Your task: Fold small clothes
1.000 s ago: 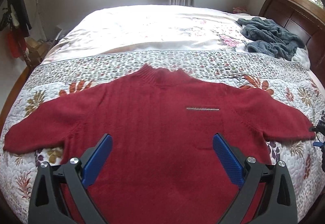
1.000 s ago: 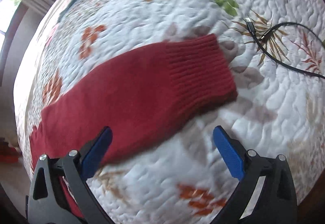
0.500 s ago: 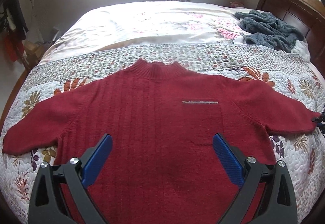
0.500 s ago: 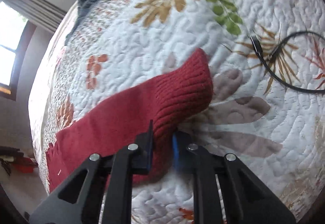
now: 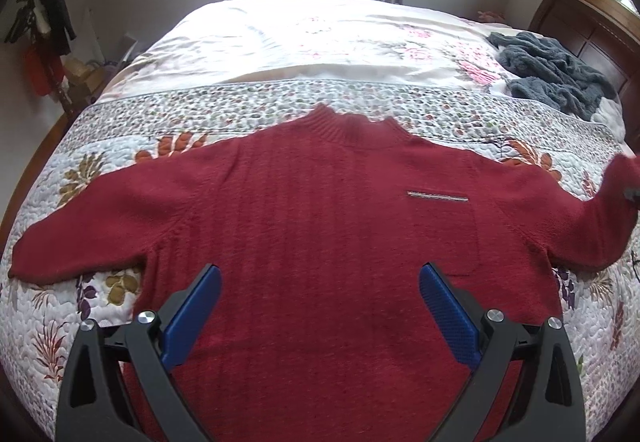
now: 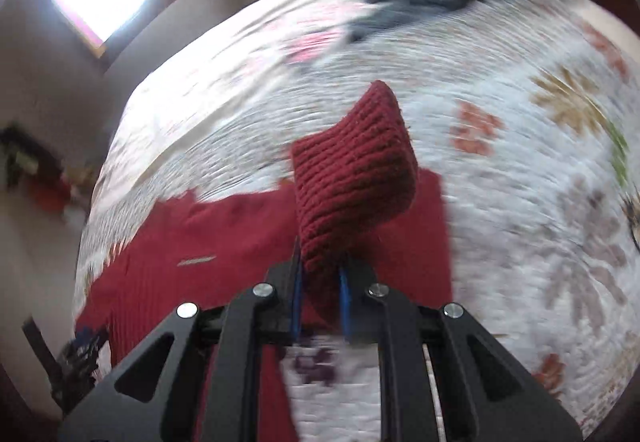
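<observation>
One sleeve has just left the bed: a second ago the right cuff (image 6: 354, 169) lay flat on the quilt (image 5: 100, 177) with the right hand-held gripper (image 6: 320, 294) spread wide above it; half a second ago the blue pads had closed on it, and now the cuff stands lifted, pinched between narrow jaws and swung in over the sweater's body. The blurred right wrist view suggests a quick move. I judge this to be the first fold under way, with the right sleeve being carried across the chest.

Meanwhile the left hand-held gripper (image 5: 320, 306) hovers wide open over the lower front of the sweater (image 5: 312, 226), gripping nothing, much as it did earlier.

That red knit sweater lies face up on the quilt at the near end of the bed, collar pointing away, left sleeve stretched out flat, a small metallic bar on the chest. A grey blanket (image 5: 556, 73) sits bunched near the headboard, well apart.
</observation>
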`<state>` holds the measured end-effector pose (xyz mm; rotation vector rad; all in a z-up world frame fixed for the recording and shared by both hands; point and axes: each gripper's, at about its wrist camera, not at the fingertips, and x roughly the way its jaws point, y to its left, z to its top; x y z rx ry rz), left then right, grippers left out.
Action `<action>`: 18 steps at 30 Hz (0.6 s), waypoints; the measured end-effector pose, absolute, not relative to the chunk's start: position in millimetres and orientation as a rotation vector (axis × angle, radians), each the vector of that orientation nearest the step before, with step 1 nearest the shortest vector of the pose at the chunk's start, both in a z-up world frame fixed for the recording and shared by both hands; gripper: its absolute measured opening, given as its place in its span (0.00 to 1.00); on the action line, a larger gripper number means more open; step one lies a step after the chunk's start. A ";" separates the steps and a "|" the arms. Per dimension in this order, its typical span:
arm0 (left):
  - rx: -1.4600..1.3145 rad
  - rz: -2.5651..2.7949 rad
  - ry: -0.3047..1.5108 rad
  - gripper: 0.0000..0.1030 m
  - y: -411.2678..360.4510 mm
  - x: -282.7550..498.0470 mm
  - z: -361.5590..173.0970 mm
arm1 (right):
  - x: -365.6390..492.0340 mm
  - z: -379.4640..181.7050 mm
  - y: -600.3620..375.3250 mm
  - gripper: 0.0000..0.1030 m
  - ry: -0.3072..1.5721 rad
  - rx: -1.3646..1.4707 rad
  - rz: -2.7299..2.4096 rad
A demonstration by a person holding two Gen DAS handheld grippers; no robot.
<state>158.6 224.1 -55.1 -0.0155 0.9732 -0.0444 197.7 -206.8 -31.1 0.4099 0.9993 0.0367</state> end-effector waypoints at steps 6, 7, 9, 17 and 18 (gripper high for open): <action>-0.041 -0.028 0.975 0.96 244.3 159.2 -55.0 | 220.3 -39.5 -113.6 0.12 1.042 0.256 0.154; -0.045 -0.026 0.978 0.96 247.0 159.7 -55.6 | 224.7 -43.1 -102.2 0.12 1.050 0.234 0.167; -0.054 -0.024 0.985 0.96 252.5 160.4 -57.1 | 228.3 -52.2 -75.2 0.12 1.068 0.195 0.199; -0.072 -0.016 1.016 0.96 267.3 164.6 -65.4 | 233.7 -100.5 -15.1 0.13 1.155 0.094 0.243; -0.077 -0.016 1.019 0.96 268.1 165.4 -65.9 | 233.3 -106.5 -10.0 0.14 1.167 0.078 0.250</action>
